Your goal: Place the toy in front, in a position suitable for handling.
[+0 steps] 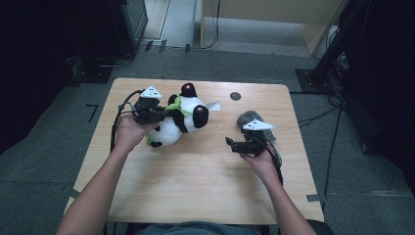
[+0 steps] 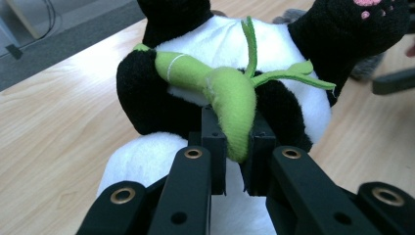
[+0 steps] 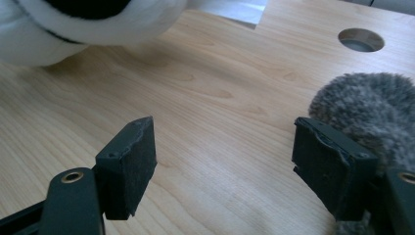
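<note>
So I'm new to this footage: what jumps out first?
A black-and-white plush panda lies toward the far left of the wooden table, and the left gripper is shut on its green bamboo piece. The right gripper hangs open beside a grey fluffy thing.

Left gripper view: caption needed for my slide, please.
Left gripper clamps the panda plush's green bamboo stalk above the wooden table.

plush panda point(image 1: 183, 117): black and white, pink paw pads, lying on its side at the table's far left. green plush bamboo stalk point(image 2: 230, 95) with thin leaves lies across its chest, lower end pinched between black jaws.
</note>
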Demonstrator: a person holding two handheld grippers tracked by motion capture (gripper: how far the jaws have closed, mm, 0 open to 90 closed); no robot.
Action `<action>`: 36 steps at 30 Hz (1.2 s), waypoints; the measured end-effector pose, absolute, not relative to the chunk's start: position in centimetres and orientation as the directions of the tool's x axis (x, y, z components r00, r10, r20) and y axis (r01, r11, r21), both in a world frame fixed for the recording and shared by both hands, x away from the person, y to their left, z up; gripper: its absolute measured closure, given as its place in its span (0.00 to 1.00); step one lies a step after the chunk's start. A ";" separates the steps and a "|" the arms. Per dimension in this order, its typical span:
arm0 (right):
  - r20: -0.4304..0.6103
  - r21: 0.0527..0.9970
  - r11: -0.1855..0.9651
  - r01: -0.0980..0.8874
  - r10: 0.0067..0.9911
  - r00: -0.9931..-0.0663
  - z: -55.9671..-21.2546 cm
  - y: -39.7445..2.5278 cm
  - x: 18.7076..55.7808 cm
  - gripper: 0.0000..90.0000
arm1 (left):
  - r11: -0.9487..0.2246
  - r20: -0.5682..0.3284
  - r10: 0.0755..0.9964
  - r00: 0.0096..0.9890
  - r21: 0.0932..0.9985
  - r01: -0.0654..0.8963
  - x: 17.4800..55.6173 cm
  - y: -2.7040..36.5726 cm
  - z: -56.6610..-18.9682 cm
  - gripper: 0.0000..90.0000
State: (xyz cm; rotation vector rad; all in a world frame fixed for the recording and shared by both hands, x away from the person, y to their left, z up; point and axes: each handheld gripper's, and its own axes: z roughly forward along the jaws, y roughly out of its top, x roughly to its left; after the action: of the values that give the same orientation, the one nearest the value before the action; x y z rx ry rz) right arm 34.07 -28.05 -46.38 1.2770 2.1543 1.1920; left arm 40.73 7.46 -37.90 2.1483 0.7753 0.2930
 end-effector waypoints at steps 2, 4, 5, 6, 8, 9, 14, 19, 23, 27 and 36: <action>0.104 0.812 0.230 0.537 0.847 -0.521 -46.3 -28.2 34.1 0.28 | -0.482 -0.053 0.612 0.789 0.766 0.425 40.4 7.4 -37.8 0.93; 0.104 0.816 0.220 0.535 0.854 -0.510 -46.0 -28.8 34.2 0.28 | -0.493 -0.050 0.594 0.803 0.766 0.413 39.5 7.1 -37.7 0.93; 0.104 0.816 0.220 0.535 0.854 -0.510 -46.0 -28.8 34.2 0.28 | -0.493 -0.050 0.594 0.803 0.766 0.413 39.5 7.1 -37.7 0.93; 0.114 0.820 0.199 0.536 0.861 -0.495 -45.7 -29.3 34.3 0.28 | -0.489 -0.067 0.577 0.814 0.770 0.410 39.0 7.0 -37.7 0.93; 0.120 0.823 0.189 0.536 0.864 -0.489 -45.6 -29.5 34.3 0.28 | -0.487 -0.073 0.572 0.817 0.771 0.410 38.7 6.9 -37.8 0.93; 0.121 0.827 0.183 0.532 0.866 -0.485 -45.5 -29.7 34.3 0.28 | -0.490 -0.078 0.565 0.821 0.769 0.410 38.4 6.6 -37.9 0.93; 0.123 0.833 0.157 0.531 0.883 -0.453 -45.1 -31.3 34.5 0.28 | -0.524 -0.077 0.520 0.850 0.757 0.390 37.1 5.2 -38.3 0.93; 0.133 0.833 0.127 0.539 0.899 -0.417 -45.0 -32.9 34.7 0.28 | -0.530 -0.098 0.481 0.871 0.759 0.378 36.2 4.4 -38.7 0.93; 0.126 0.832 0.122 0.542 0.909 -0.398 -45.1 -33.8 34.9 0.28 | -0.535 -0.109 0.446 0.888 0.763 0.362 35.5 3.8 -38.9 0.93; 0.118 0.825 0.123 0.552 0.918 -0.380 -45.4 -34.6 35.2 0.29 | -0.552 -0.108 0.410 0.906 0.761 0.340 35.1 3.0 -39.4 0.93; 0.065 0.801 0.176 0.573 0.925 -0.374 -47.1 -34.6 36.8 0.32 | -0.552 -0.131 0.404 0.905 0.754 0.356 35.0 2.2 -40.8 0.91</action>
State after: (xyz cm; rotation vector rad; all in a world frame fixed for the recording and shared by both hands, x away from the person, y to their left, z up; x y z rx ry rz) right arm 36.77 -34.63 -47.14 1.4095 2.0180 1.0693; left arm 34.99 2.23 -40.85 2.2054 0.5408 0.0720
